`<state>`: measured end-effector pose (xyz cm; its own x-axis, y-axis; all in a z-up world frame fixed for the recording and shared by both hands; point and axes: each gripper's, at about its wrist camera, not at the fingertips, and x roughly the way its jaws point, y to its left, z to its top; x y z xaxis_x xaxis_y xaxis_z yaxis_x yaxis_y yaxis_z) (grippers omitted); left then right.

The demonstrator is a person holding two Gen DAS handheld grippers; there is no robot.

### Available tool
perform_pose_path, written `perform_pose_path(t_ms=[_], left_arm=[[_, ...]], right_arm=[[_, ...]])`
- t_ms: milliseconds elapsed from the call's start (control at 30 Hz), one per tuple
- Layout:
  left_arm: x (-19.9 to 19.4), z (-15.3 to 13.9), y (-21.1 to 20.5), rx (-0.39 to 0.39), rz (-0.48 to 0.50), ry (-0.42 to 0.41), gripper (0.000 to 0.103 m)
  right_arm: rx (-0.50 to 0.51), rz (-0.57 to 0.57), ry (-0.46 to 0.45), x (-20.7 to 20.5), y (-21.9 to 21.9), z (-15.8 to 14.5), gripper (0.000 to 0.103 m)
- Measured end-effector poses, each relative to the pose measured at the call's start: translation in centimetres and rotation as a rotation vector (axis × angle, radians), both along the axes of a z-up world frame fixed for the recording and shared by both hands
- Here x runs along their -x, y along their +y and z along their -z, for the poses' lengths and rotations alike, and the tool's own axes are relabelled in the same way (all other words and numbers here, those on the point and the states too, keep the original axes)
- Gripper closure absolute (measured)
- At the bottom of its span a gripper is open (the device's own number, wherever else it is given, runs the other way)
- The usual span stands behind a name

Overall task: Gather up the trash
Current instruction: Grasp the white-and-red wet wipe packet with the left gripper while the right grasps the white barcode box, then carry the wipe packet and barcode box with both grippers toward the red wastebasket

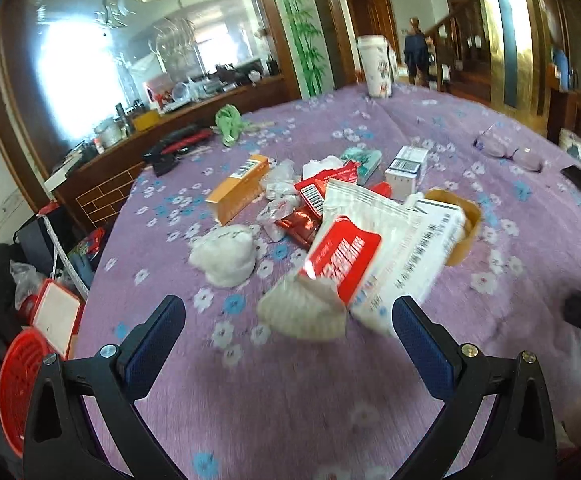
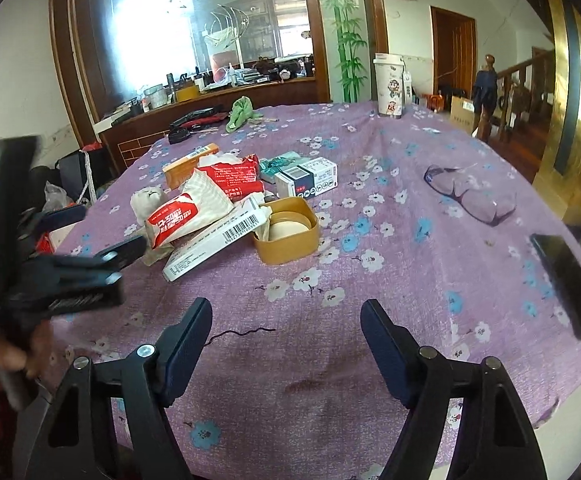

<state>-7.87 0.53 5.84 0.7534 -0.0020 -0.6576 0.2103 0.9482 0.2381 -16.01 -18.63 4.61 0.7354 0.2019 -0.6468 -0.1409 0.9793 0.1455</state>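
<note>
Both sets of tongs spread wide and empty: left tongs [image 1: 288, 332] hovering just short of the trash pile, right tongs [image 2: 286, 330] over bare purple tabletop [image 2: 370, 280], well back from it. Heaped mid-tabletop, probably so that everything can be gathered from one spot: red-and-white wrapper [image 1: 344, 258] leaning on a long white carton [image 1: 406, 256], crumpled tissue [image 1: 304, 312] nearest the left tongs, another tissue wad [image 1: 226, 254] beside it, orange box [image 1: 238, 190] and small white box [image 1: 406, 170] further off, tan square lid [image 2: 286, 230] touching the carton's far end. Spectacles [image 2: 470, 194] and a dark phone [image 2: 566, 284] well apart, likely not rubbish. No bin plainly in view; red basket [image 1: 16, 388] below the tabletop edge cut off, purpose unclear. Left view smeared by motion, print unreadable.
</note>
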Motion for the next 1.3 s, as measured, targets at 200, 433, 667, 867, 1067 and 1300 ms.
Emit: perform_pose_path(t_ms=[200, 433, 667, 867, 1067, 1300], left_arm=[[-4.4, 1.3, -0.6, 0.04, 0.037, 0.108, 0.016], [-6.4, 2.8, -1.2, 0.106, 0.054, 0.174, 0.041], [-6.0, 2.9, -0.7, 0.183, 0.057, 0.186, 0.066], [-3.6, 1.7, 1.1, 0.283, 0.052, 0.156, 0.068], [-1.2, 0.5, 2.9, 0.32, 0.032, 0.107, 0.068], [0.2, 0.4, 4.6, 0.345, 0.0, 0.082, 0.068]], right_arm=[[-0.107, -0.058, 0.053, -0.9, -0.9, 0.4, 0.035], [-0.246, -0.126, 0.129, -2.1, -0.8, 1.0, 0.045], [-0.374, -0.162, 0.205, -4.3, 0.1, 1.8, 0.048], [-0.426, -0.153, 0.25, -7.1, 1.8, 2.8, 0.052], [-0.43, -0.123, 0.274, -9.8, 2.9, 3.9, 0.055], [-0.439, -0.139, 0.285, -11.8, 4.4, 4.7, 0.079]])
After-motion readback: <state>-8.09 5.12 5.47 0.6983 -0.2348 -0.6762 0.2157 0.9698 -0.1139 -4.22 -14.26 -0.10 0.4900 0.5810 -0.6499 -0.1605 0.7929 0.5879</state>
